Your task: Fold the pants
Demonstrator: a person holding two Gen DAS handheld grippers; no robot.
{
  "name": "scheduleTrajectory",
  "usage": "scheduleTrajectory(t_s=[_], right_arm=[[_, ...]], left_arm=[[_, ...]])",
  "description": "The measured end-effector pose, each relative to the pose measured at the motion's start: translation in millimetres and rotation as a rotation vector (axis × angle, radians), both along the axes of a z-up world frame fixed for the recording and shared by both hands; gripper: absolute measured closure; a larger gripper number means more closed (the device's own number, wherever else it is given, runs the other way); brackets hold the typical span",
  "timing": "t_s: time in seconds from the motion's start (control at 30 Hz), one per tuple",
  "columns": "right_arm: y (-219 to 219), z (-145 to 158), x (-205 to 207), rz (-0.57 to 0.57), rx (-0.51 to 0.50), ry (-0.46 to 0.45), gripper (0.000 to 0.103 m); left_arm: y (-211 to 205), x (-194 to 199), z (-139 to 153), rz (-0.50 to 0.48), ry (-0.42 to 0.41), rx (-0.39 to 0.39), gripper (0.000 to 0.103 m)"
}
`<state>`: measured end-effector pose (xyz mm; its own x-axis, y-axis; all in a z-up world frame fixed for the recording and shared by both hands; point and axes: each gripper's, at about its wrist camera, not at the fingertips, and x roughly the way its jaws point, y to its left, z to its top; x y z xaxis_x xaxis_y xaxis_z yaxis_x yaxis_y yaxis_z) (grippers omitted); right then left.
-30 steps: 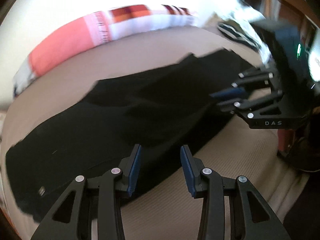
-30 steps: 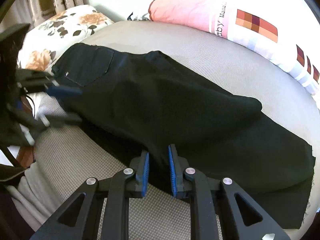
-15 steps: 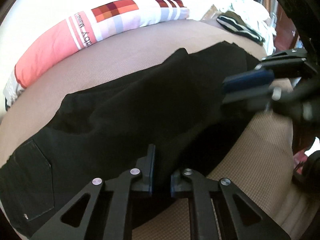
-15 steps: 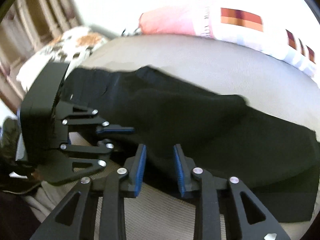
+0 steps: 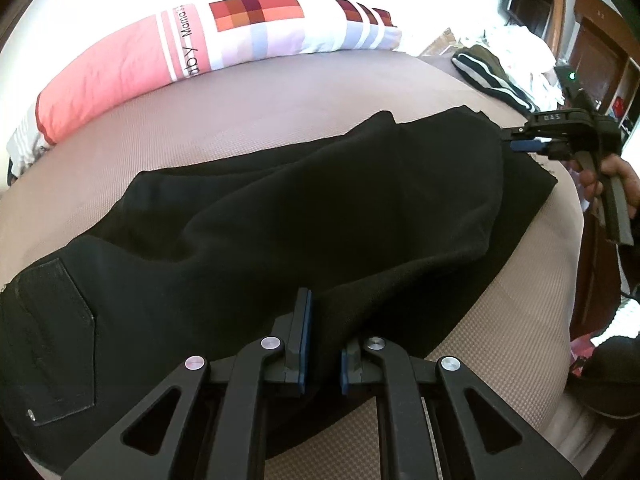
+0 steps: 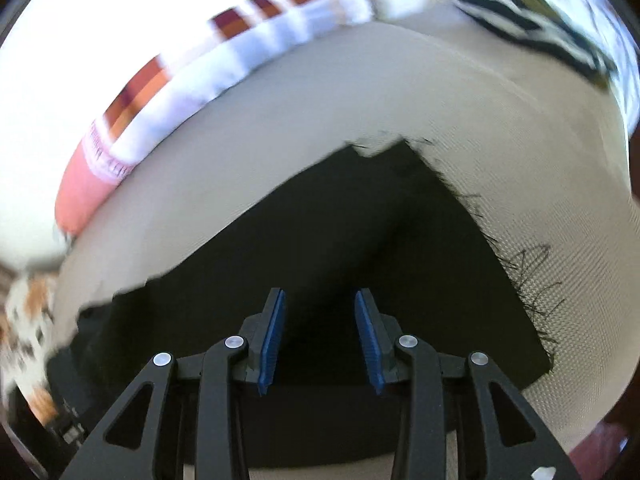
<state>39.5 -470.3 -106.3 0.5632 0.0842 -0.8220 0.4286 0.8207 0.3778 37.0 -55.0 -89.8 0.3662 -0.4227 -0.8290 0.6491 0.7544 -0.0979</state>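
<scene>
Left wrist view shows black pants (image 5: 304, 216) spread across a tan woven mattress (image 5: 280, 104), folded lengthwise with one leg laid over the other, so a soft rounded ridge runs along the top layer. Their long axis runs from the waist end at lower left, where a back pocket (image 5: 52, 344) with a small rivet faces up, to the leg ends at upper right. In the right wrist view the hem (image 6: 480, 240) is raw, with loose black threads fraying onto the mattress.

Behind the pants, along the far edge of the mattress, lies a long pink and white pillow (image 5: 168, 52) with a block of red and orange squares; printed sideways on it are the partial words "aby" and "Mama's". Past the hem end of the pants sits a dark striped garment (image 5: 492, 76).

The left gripper (image 5: 324, 344) has its jaws drawn together, pinching a fold of the pants at their near edge. The right gripper (image 6: 320, 336), held by a hand (image 5: 616, 176) at the hem end and marked "DAS", has its jaws opening, the blue pads apart over the fabric and not pressing on it.
</scene>
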Motion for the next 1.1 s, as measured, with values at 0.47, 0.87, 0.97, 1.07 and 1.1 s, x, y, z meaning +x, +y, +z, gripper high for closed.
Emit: scheduleTrajectory(t_s=[0.47, 0.87, 0.97, 1.07, 1.1], right_arm=[[-12.4, 44.3, 71.2, -0.033, 0.121, -0.05, 0.096], [31.1, 41.0, 152.5, 0.192, 0.132, -0.08, 0.08], [5.5, 40.4, 129.8, 0.126, 0.123, -0.086, 0.08], [-22.2, 27.6, 107.0, 0.056, 0.125, -0.052, 0.08], [-28.9, 21.3, 102.4, 0.035, 0.135, -0.037, 0.08]], left_arm=[[7.8, 4.0, -1.2, 0.047, 0.026, -0.044, 0.091], [16.0, 12.2, -7.9, 0.128, 0.087, -0.094, 0.091], [15.7, 15.0, -9.9, 0.132, 0.101, -0.1, 0.091], [15.8, 16.4, -12.5, 0.128, 0.108, -0.102, 0.091], [15.7, 16.7, -13.6, 0.129, 0.11, -0.101, 0.091]])
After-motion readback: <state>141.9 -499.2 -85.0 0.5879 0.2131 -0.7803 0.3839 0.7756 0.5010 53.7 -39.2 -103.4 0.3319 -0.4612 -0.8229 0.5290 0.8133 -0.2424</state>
